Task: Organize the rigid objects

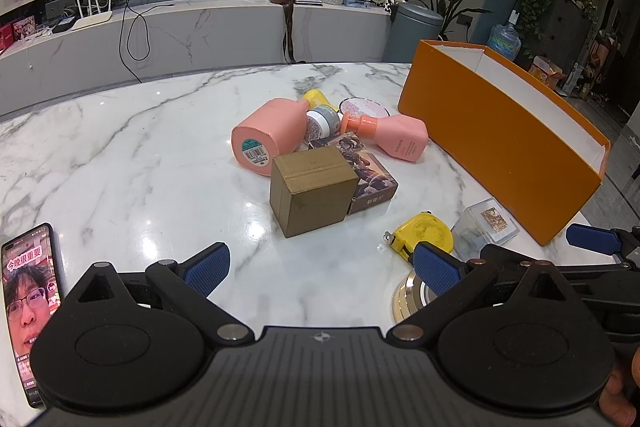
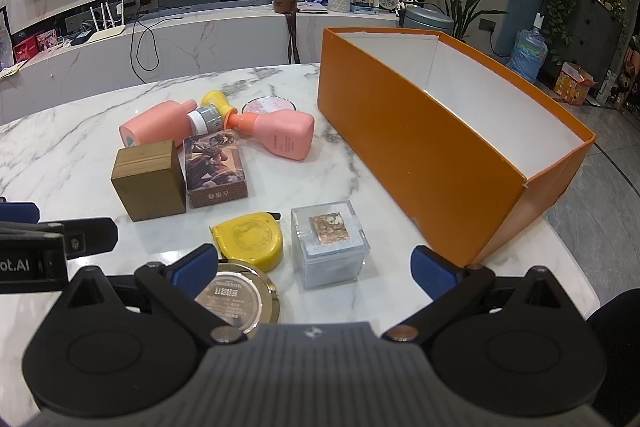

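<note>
Nothing is gripped yet in the left wrist view: the left hand-held gripper (image 1: 322, 273) hangs low over the counter (image 1: 120, 155) with its jaws spread wide. Straight ahead of it stands a brown carton (image 1: 312, 189), with a picture box (image 1: 370, 173) touching its right side and two pink bottles (image 1: 270, 135) lying beyond. My advice is to close squarely on the carton's flat side walls (they look stiff, plain cardboard).

From the right wrist view, the right hand-held gripper (image 2: 314, 269) is also wide and empty. A clear plastic cube (image 2: 330, 245) sits just ahead between its fingers, a yellow tape measure (image 2: 250, 239) ahead-left, a round tin (image 2: 240, 297) under its left finger. The orange box (image 2: 420, 147), open and apparently empty, lies ahead-right, the likely drop point.
</note>
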`<state>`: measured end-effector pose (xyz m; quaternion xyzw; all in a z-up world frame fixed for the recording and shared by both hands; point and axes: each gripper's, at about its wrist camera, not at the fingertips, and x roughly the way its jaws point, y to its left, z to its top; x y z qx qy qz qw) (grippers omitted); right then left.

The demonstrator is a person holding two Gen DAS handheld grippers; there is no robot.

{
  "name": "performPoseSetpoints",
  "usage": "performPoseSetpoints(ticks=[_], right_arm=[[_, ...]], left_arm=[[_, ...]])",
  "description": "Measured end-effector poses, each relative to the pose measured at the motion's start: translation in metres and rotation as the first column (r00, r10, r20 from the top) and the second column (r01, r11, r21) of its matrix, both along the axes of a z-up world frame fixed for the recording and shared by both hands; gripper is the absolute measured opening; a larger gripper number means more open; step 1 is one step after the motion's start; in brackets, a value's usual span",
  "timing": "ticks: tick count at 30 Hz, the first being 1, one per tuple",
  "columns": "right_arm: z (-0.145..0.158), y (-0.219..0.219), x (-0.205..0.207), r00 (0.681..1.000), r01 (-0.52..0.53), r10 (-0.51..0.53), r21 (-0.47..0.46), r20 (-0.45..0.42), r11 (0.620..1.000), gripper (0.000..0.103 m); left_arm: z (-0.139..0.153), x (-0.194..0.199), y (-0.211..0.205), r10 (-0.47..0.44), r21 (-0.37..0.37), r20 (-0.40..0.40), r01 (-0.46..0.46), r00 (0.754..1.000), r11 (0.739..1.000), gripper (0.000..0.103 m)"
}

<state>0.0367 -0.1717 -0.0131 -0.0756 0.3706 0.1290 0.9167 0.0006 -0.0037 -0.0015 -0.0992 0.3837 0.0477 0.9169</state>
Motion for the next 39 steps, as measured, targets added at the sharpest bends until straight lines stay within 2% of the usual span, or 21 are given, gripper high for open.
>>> performPoseSetpoints(ticks=[19,39], right_arm=[[0.000,0.000,0.000,1.000,0.001,-0.001,0.000,0.000,1.000,0.101],[-0.013,-0.008,0.013,1.000,0.011,-0.011,0.004,-0.019,1.000,0.101]], left_arm=[[0.000,0.000,0.000,0.002,0.002,-0.003,-0.002,1.000,1.000,0.103],[-0.017,0.009,-0.004,0.002,0.020,-0.038,-0.002,0.999,1.000,0.103]])
